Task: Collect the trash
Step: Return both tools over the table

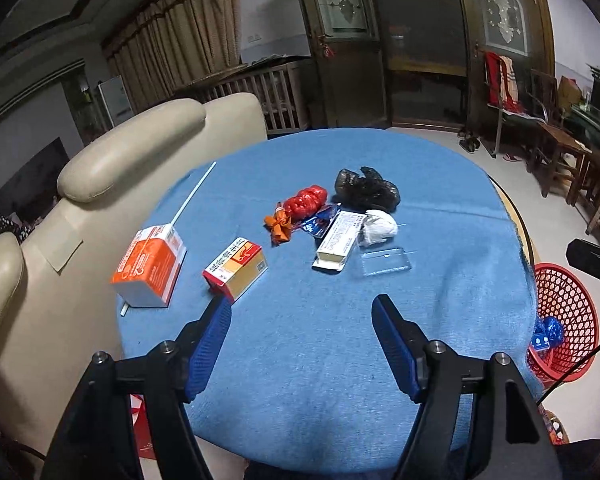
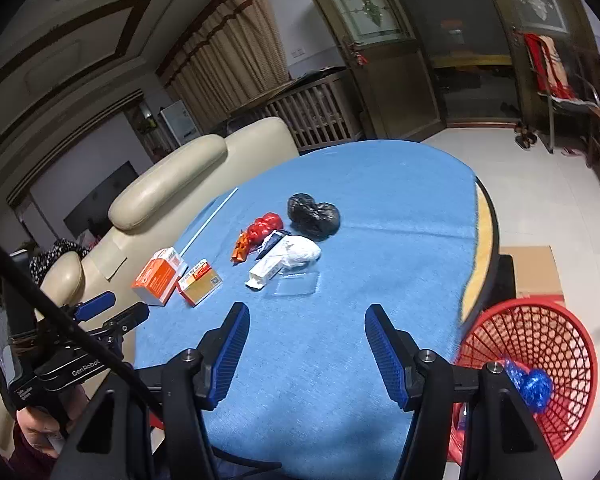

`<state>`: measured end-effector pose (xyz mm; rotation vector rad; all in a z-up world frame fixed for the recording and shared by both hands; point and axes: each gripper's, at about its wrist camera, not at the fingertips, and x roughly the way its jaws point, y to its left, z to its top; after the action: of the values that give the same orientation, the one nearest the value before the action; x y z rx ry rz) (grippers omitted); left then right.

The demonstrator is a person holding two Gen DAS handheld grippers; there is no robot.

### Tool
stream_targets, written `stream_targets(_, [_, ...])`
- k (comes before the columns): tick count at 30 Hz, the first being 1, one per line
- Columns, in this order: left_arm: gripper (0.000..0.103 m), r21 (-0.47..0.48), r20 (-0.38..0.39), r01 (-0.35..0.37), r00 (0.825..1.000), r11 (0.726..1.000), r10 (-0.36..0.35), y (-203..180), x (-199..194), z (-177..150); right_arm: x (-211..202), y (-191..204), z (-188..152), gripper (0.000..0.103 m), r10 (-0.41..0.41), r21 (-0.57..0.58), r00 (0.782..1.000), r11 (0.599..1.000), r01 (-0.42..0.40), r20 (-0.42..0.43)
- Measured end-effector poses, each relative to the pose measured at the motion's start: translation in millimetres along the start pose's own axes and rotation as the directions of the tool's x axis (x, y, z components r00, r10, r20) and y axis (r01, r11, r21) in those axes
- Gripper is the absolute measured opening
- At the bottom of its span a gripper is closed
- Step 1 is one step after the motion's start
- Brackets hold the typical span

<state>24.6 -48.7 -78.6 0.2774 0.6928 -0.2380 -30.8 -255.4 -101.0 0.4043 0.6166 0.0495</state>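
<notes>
Trash lies across the round table with a blue cloth [image 1: 440,208]: an orange-white carton [image 1: 150,268], a red-yellow box [image 1: 236,270], a red bag [image 1: 304,202], a black bag [image 1: 366,190], a white wad [image 1: 378,226], a long white box [image 1: 336,244] and a clear lid [image 1: 386,262]. My left gripper [image 1: 300,308] hovers open and empty over the near cloth, its left fingertip close to the red-yellow box. My right gripper [image 2: 306,314] is also open and empty, above the near cloth. A red mesh basket [image 2: 580,344] on the floor to the right holds a blue wrapper [image 2: 534,386].
A cream sofa [image 1: 140,160] presses against the table's left side. A thin white straw [image 1: 194,192] lies near that edge. A cardboard sheet [image 2: 532,268] lies on the floor behind the basket. Wooden chairs [image 1: 560,152] stand far right. A hand [image 2: 40,428] holds the left gripper.
</notes>
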Motion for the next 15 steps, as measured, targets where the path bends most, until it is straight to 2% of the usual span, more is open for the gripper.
stream_targets(15, [0.073, -0.041, -0.027, 0.003, 1.000, 0.999, -0.004, 19, 11, -7, 30, 31, 11, 0.065, 0.024, -0.062, 0.999, 0.998, -0.026, -0.036])
